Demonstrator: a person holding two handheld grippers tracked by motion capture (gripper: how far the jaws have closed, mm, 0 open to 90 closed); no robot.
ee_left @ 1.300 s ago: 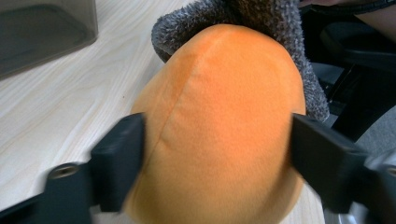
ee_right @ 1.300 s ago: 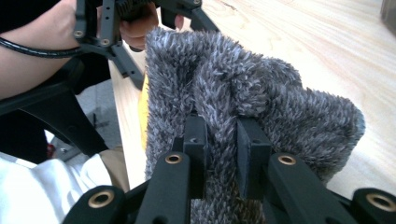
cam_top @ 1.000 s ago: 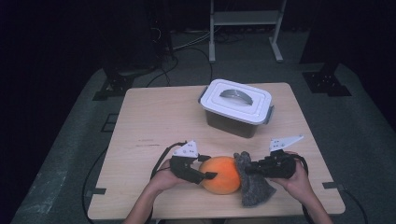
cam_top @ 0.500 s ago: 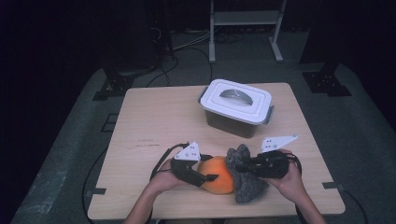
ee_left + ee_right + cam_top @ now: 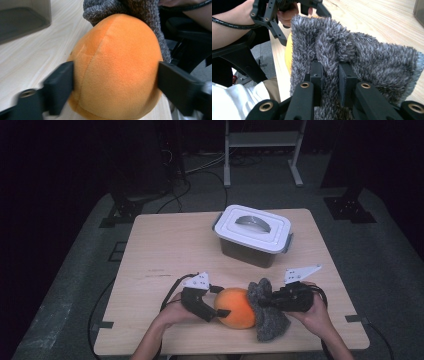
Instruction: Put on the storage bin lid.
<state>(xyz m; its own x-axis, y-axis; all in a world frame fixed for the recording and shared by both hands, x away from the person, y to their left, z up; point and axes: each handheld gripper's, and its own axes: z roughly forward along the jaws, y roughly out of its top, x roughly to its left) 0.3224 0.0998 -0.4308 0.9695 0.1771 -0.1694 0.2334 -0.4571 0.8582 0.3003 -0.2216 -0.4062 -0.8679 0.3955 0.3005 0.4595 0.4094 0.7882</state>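
Orange plush ball [image 5: 236, 308] at the table's [image 5: 170, 250] 6 o'clock edge; left gripper [image 5: 218, 301] straddles it, jaws just widening, while right gripper [image 5: 262, 303] pinches grey fuzzy cloth [image 5: 270, 319] at the ball's 3 o'clock

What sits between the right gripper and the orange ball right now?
The grey cloth. The right gripper pinches a fold of it, and the cloth lies against the ball on that side. The left gripper has the ball directly between its jaws, which have just been opening.
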